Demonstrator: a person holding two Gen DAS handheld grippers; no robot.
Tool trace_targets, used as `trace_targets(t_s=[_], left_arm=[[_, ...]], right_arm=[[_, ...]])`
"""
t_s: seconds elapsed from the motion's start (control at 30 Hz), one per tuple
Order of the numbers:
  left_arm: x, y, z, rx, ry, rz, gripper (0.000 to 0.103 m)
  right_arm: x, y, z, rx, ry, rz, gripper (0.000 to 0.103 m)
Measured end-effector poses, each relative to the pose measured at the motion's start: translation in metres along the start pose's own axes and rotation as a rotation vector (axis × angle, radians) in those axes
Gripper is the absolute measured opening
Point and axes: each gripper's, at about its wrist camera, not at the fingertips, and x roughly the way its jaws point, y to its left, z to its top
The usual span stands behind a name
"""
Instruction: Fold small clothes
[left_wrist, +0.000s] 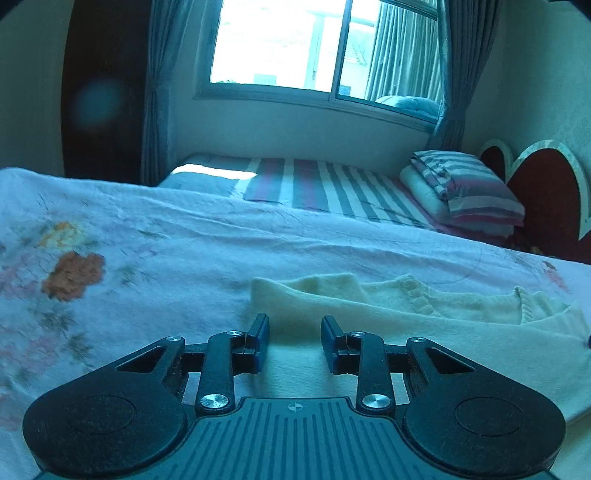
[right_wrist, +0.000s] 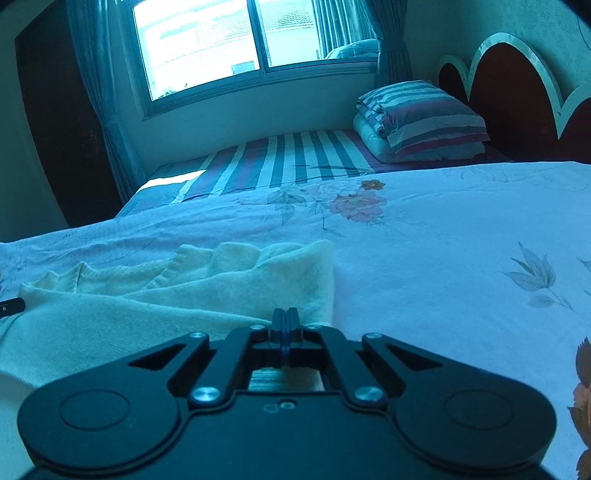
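A cream knitted garment (left_wrist: 406, 306) lies flat on the floral bedspread (left_wrist: 166, 240), its ribbed neckline toward the right in the left wrist view. My left gripper (left_wrist: 294, 332) hovers over the garment's left edge, open, with only a bare gap between its fingers. In the right wrist view the same garment (right_wrist: 184, 295) stretches to the left, with its right edge folded over. My right gripper (right_wrist: 285, 320) sits low over that right edge with its pads pressed together. I see no cloth caught between them.
The bedspread (right_wrist: 443, 258) runs wide to the right of the garment. Behind it lie a striped sheet (right_wrist: 295, 155), a stack of folded striped bedding (right_wrist: 421, 118), a red scalloped headboard (right_wrist: 517, 99) and a curtained window (right_wrist: 221, 40).
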Motion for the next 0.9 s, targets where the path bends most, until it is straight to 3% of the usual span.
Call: trace_targets(t_s=[0.03,0.07,0.1,0.13,0.23,0.47,0.6,0.8,0.9], left_arm=[[0.003,-0.002,-0.001,0.031,0.026,0.010,0.031],[0.008,-0.005,-0.004,0.076,0.067,0.033,0.037],[0.008,-0.005,-0.005,0.103,0.057,0.053,0.047],[0.002,-0.005,-0.001,0.107,0.064,0.069,0.048],[-0.028,-0.010,0.005,0.126,-0.017,0.048,0.048],[-0.051,-0.033,-0.016,0.131,0.025,0.041,0.048],[-0.053,-0.040,-0.030,0.130,0.038,0.026,0.048],[-0.055,-0.045,-0.033,0.163,0.066,0.050,0.051],[-0.071,-0.048,-0.031,0.188,0.054,0.062,0.051]], right_arm=[[-0.001,0.001,0.000,-0.010,-0.006,0.012,0.015],[0.007,0.003,-0.003,-0.042,0.028,0.009,0.015],[0.008,0.004,-0.005,-0.061,0.022,0.005,0.015],[0.008,0.005,-0.002,-0.063,0.033,0.001,0.015],[-0.011,0.010,0.005,-0.090,-0.005,0.020,0.017],[-0.033,0.007,-0.003,-0.113,0.015,0.045,0.017],[-0.025,0.008,-0.015,-0.165,0.086,0.018,0.017],[-0.023,0.016,-0.018,-0.240,0.080,-0.006,0.018],[-0.038,0.012,-0.014,-0.203,0.049,0.017,0.025]])
